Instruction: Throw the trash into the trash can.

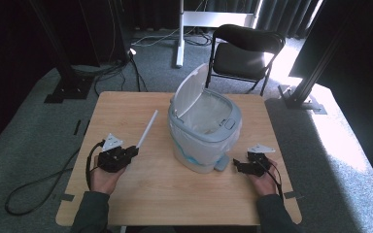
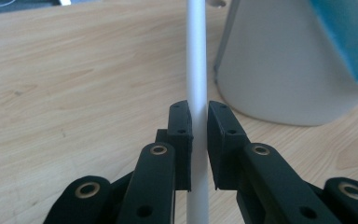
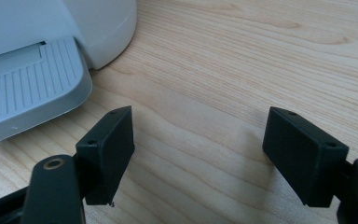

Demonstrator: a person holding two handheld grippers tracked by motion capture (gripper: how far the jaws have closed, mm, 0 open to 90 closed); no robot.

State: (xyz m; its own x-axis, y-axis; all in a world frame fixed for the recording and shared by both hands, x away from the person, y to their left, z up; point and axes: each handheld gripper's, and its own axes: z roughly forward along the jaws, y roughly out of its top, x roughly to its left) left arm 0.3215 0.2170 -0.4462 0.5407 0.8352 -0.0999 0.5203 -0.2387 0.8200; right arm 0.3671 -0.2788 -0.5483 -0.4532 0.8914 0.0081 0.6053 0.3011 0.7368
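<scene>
The left gripper (image 1: 132, 152) clamps a thin white rod (image 1: 147, 128) that slants up over the table (image 1: 126, 194). The right gripper (image 1: 236, 165) rests with jaws wide apart beside the open-lidded bin (image 1: 204, 136)'s pedal (image 3: 25, 88).

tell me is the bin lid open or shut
Open. In the high view the bin has its lid tipped up and back at the far left, and the bag-lined inside shows below it.
</scene>
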